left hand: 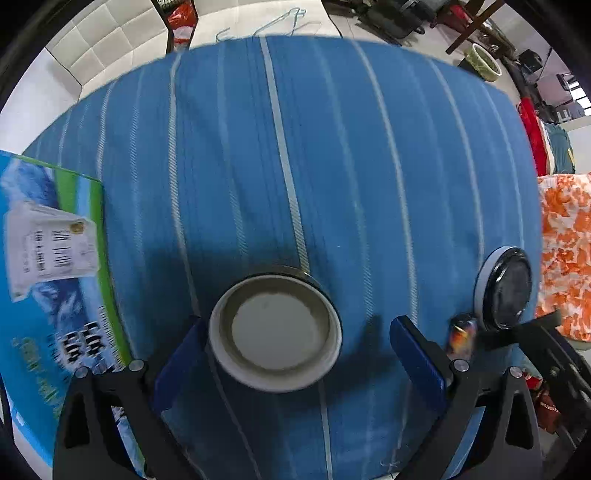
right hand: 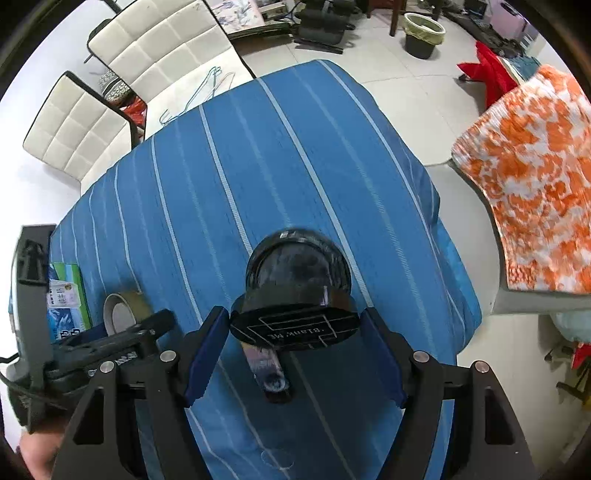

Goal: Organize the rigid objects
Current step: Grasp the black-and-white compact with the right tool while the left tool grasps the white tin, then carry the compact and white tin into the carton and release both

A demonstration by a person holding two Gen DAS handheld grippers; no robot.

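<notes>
A roll of brown packing tape (left hand: 275,326) lies flat on the blue striped cloth, between the wide-open fingers of my left gripper (left hand: 295,354), touching the left finger's side. It also shows in the right wrist view (right hand: 120,312). My right gripper (right hand: 293,350) is shut on a black round compact case (right hand: 295,325) printed "Blank ME", with its domed black lid (right hand: 297,267) standing open. That case shows at the right of the left wrist view (left hand: 506,288). A small colourful tube (right hand: 267,373) lies on the cloth under the case.
A blue and green box (left hand: 48,280) with a white label lies at the table's left edge. An orange and white cloth (right hand: 532,199) hangs off the right. White chairs (right hand: 147,62), wire hangers and a bin (right hand: 423,31) stand beyond the table (right hand: 258,166).
</notes>
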